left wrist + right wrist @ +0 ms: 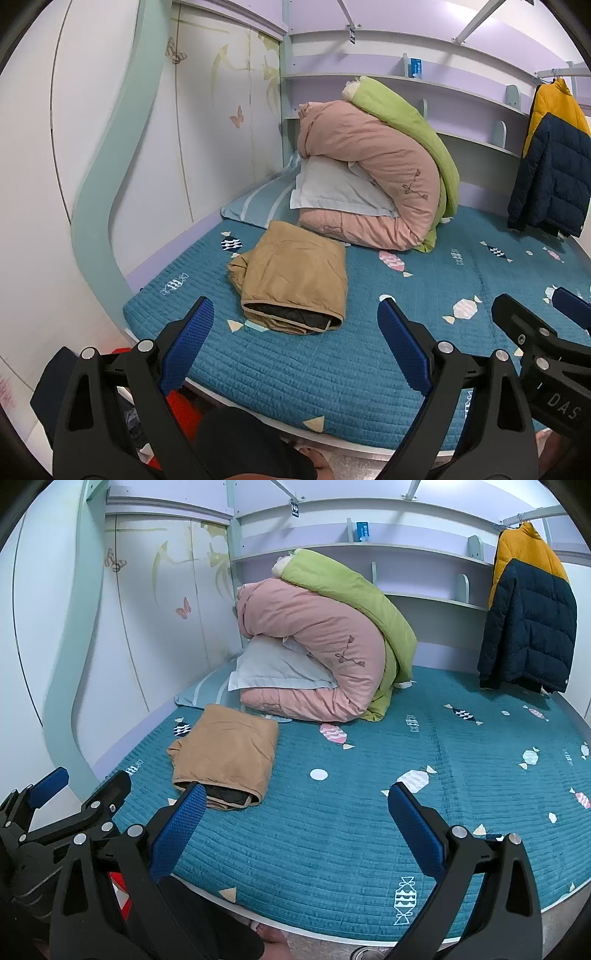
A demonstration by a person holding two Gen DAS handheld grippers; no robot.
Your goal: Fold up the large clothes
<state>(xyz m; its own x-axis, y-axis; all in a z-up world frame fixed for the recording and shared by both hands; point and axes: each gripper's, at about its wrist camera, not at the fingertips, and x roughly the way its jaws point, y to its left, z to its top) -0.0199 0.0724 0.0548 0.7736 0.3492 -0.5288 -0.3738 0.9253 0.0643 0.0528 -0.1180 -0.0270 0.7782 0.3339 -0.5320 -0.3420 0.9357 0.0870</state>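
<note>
Tan garment (291, 280), folded into a compact bundle, on the teal bed cover (332, 362), left of centre, just near of the pink duvet (369, 166). Long axis running near to far, open dark-lined end toward the tools. Left tool (295, 343) spread wide, empty, almost in line with the bundle, a little to its right. Right tool (295, 819) likewise spread and empty, further right, bundle off its left finger. Left therefore judged nearer. Yellow-and-navy jacket (528, 616) hanging far right, well apart, probably next to fold.
</note>
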